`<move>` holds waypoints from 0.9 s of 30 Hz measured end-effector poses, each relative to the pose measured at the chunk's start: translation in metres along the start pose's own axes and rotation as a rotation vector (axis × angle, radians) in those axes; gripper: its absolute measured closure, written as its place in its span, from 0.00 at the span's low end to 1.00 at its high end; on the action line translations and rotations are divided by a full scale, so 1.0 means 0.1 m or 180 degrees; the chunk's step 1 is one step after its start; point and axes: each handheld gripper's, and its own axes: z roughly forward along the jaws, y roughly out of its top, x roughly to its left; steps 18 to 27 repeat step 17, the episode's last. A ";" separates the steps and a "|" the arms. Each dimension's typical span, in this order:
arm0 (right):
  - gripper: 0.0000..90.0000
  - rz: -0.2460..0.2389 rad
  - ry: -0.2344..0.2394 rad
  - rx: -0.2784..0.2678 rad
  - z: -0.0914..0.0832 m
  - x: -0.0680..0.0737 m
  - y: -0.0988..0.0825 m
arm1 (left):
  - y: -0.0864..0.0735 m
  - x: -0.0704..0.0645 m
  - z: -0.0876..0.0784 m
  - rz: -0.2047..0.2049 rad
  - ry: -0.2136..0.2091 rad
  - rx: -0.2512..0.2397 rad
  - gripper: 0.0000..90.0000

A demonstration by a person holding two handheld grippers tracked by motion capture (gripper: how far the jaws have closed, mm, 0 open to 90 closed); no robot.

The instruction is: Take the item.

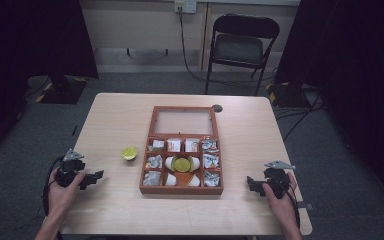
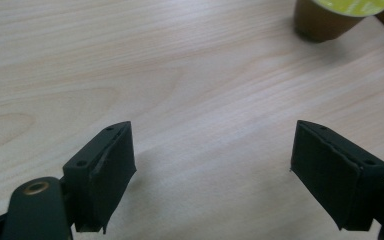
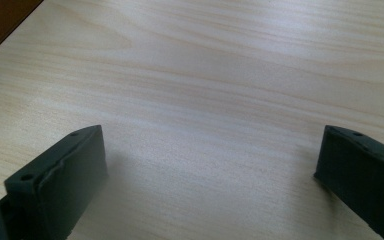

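Observation:
A wooden compartment box with its glass lid folded back lies mid-table, holding packets, white pods and a yellow-lidded capsule. A second yellow-lidded capsule stands on the table left of the box; its brown cup sits at the top right of the left gripper view. My left gripper rests low at the table's left, jaws open and empty, pointing toward that capsule. My right gripper rests at the right, jaws open over bare wood, pointing toward the box.
The light wooden table has its left edge close to my left hand. A small dark round disc lies behind the box. A black folding chair stands beyond the table, with dark curtains on both sides.

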 end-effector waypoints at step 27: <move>0.00 -0.0001 0.0000 0.0000 0.00 0.00 0.00 | -0.10 0.03 0.17 -0.0036 0.0252 -0.0213 0.11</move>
